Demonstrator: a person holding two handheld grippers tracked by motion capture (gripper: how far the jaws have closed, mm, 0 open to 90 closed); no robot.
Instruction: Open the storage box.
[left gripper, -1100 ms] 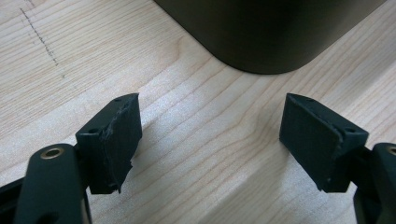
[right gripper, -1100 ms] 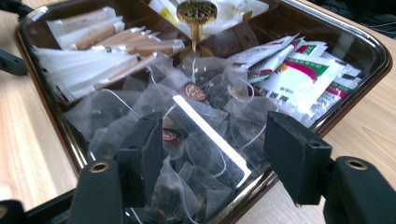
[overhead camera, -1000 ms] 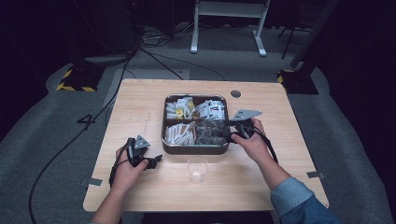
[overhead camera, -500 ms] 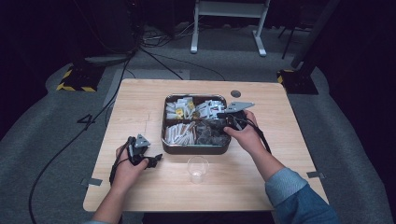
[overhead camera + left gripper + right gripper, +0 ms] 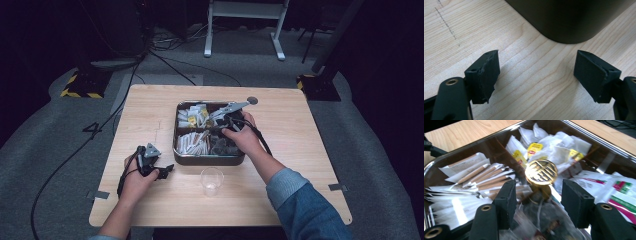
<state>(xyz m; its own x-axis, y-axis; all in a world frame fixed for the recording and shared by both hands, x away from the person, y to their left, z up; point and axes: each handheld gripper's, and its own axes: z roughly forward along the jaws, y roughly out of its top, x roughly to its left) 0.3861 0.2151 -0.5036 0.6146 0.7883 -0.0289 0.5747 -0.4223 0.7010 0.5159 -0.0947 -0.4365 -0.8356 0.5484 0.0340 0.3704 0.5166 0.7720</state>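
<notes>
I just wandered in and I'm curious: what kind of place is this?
Probably a lab or studio set up for recording: a lone wooden table on grey carpet, cables across a dark floor, hazard-striped stand bases, and a tray of tea sachets.

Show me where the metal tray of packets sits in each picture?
High view: the metal tray sits mid-table, ahead of the person.
Left gripper view: its dark rounded corner at the top edge.
Right gripper view: its shiny rim crosses the upper right, packets inside.
Shared landmark: the pale wooden table.
</notes>
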